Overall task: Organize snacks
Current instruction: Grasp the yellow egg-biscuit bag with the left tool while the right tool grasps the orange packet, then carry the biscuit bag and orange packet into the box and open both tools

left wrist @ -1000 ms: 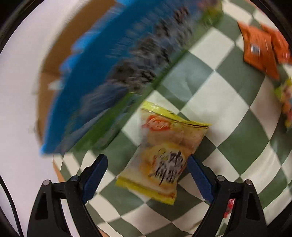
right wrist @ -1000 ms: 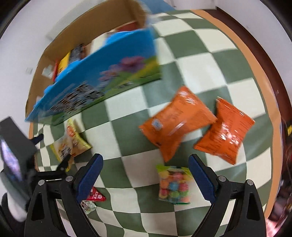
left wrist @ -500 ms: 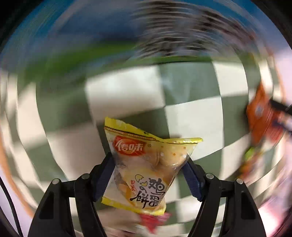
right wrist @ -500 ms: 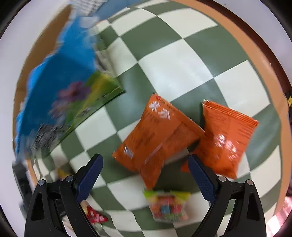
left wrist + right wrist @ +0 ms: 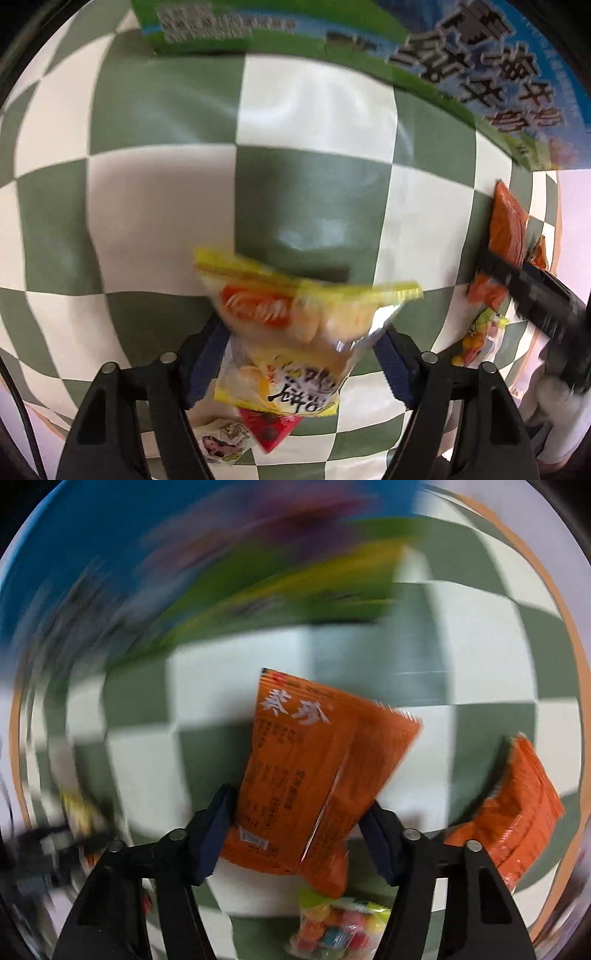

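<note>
A yellow biscuit packet (image 5: 291,317) sits between the blue pads of my left gripper (image 5: 301,338), which points down at the checked cloth. The pads touch both its sides while the jaws are opening slightly. In the right wrist view an orange snack packet (image 5: 314,768) is pinched between the pads of my right gripper (image 5: 297,806), whose jaws are closing. That gripper and its orange packet (image 5: 506,225) also show at the right edge of the left wrist view. Both views are blurred.
A blue and green printed carton (image 5: 480,74) lies beyond the packets, also as a blur (image 5: 110,554). A second orange packet (image 5: 517,812) and a bag of coloured candies (image 5: 340,930) lie close by. A small red packet (image 5: 269,428) lies under the yellow one.
My left gripper rolled, came down and closed around the yellow packet. My right gripper dropped over the nearer orange packet and its jaws came in from wide open onto it.
</note>
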